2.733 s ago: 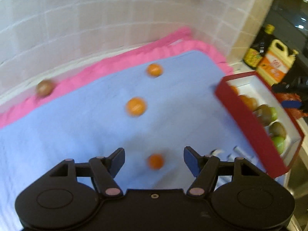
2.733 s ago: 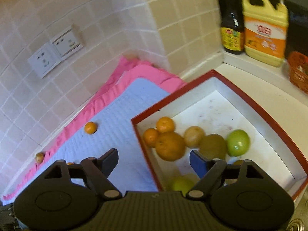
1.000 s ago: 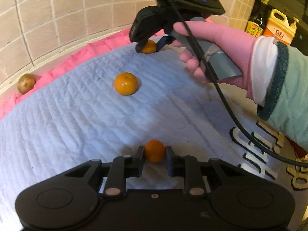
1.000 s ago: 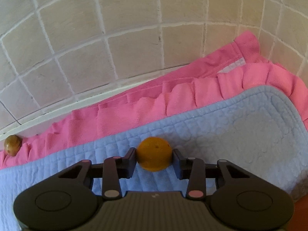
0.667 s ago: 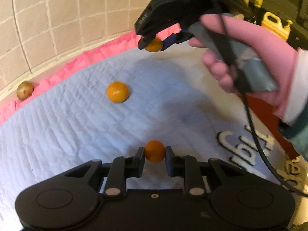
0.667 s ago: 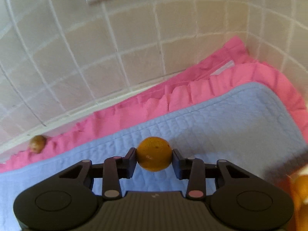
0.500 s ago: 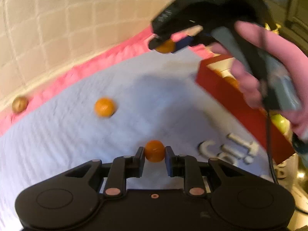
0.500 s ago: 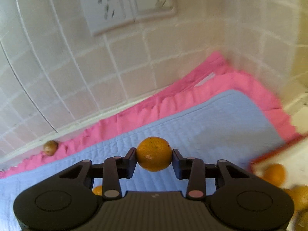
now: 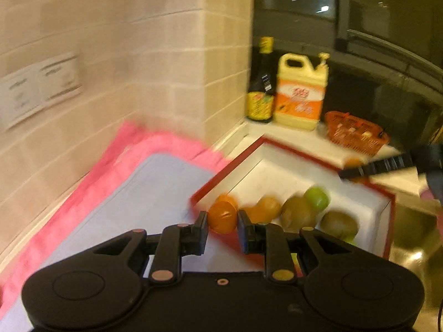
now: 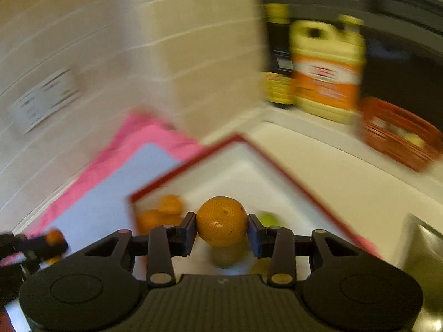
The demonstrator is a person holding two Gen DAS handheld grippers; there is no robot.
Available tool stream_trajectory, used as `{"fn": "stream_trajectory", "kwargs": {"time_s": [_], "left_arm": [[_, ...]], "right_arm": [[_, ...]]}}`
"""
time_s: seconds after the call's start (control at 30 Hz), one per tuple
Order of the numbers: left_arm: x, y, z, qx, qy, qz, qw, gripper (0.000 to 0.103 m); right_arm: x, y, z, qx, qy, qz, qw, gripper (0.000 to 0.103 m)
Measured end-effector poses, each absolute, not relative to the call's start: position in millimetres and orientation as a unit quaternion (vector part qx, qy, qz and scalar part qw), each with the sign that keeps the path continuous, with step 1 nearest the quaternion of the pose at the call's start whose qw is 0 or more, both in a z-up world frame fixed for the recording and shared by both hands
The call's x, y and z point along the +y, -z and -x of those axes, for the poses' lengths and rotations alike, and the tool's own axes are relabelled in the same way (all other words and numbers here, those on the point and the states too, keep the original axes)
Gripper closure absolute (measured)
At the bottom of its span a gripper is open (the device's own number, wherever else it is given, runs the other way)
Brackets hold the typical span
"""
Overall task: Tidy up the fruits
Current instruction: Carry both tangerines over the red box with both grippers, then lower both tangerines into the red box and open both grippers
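My left gripper is shut on a small orange and holds it in the air over the near corner of the red box. My right gripper is shut on a larger orange and holds it above the same red box. Inside the box lie oranges, brown kiwis and a green fruit. The right gripper also shows at the right edge of the left wrist view. Both views are blurred by motion.
A blue mat on a pink cloth lies left of the box against the tiled wall. A dark bottle, a yellow jug and an orange basket stand behind the box. A sink edge is at the right.
Both grippers, each shut on its orange, have lifted off the mat and swung right to the red box. The loose orange and the kiwi on the cloth are out of view.
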State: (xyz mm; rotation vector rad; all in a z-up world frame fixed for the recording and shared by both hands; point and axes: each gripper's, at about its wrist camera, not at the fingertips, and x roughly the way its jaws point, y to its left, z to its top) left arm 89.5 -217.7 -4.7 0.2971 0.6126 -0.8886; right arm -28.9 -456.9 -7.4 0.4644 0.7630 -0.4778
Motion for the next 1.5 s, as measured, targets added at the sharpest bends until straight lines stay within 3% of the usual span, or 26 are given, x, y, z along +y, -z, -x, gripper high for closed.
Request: {"fn": "stream_trajectory", "kwargs": {"time_s": [0.3,0.53,0.87,1.4,1.5], "left_arm": [[-337.3,14.0,-127.8,0.316,0.488,-0.144,0.801,0.077],[-393.6,49.5,-152.7,0.356,0.492,-0.167,0.777,0.077],[-417.3,92.7,-177.9,0.408,0.475,-0.185,0.757,0.077],[-428.6,108.7,-184.6,0.426,0.472,-0.200,0.746,0.077],[-429.5,108.0,-184.2,0.427,0.470,-0.201,0.746,0.070]], "right_arm": [[-508.8,26.4,72.1,0.364,0.255,-0.302,0.843,0.062],[-519.2,43.4,51.3,0.397,0.248,-0.299,0.831,0.062],[-521.0,72.0,23.6,0.446,0.222,-0.318,0.807,0.062],[-520.8,89.9,5.9,0.470,0.241,-0.288,0.799,0.062],[-522.5,90.5,6.9,0.470,0.241,-0.293,0.797,0.061]]}}
